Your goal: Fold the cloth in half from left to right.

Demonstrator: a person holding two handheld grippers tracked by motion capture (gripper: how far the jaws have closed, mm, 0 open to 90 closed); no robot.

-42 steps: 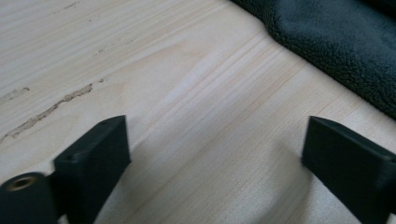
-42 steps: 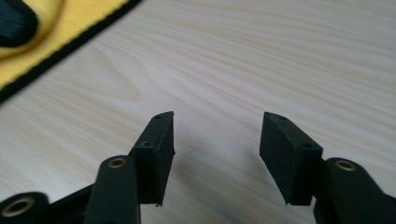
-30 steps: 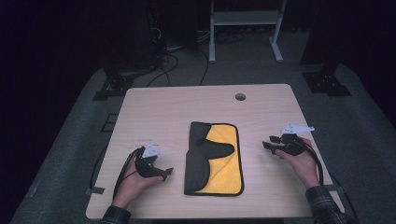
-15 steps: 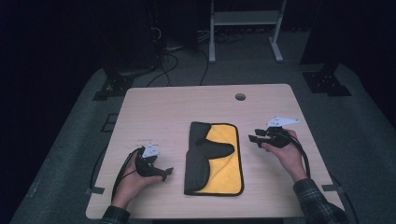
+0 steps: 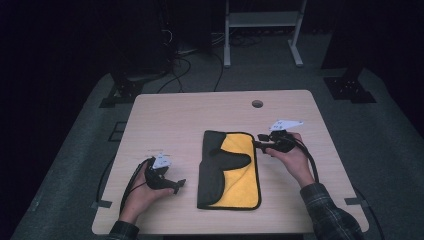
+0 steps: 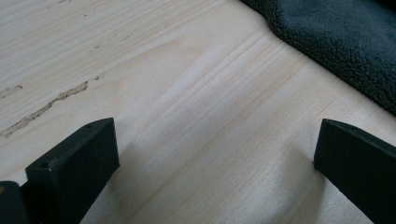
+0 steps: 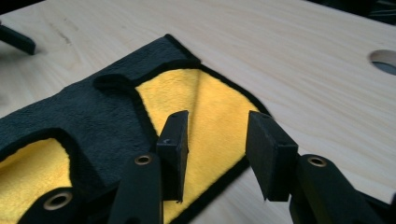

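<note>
Lying folded on the desk [image 5: 165, 120], the cloth [image 5: 230, 170] is seen between the two hands, black side up with yellow showing on its right half. The right tongs [image 5: 260, 141] are held just over the cloth's right edge, near the far corner; in the right gripper view the jaws stand partly open above the yellow face, with nothing gripped. The left tongs [image 5: 176, 186] are rested on the desk to the left of the cloth, apart from it; in the left gripper view the jaws are spread wide and empty, with the black pile at the upper right.

A grasp at the right edge is judged to be next. If the jaws are closed too high, only the pile would be brushed and the hem missed. If both layers are caught, the fold could be dragged instead of opened. With the left tongs idle, the whole cloth could be slid across the smooth wood.
</note>
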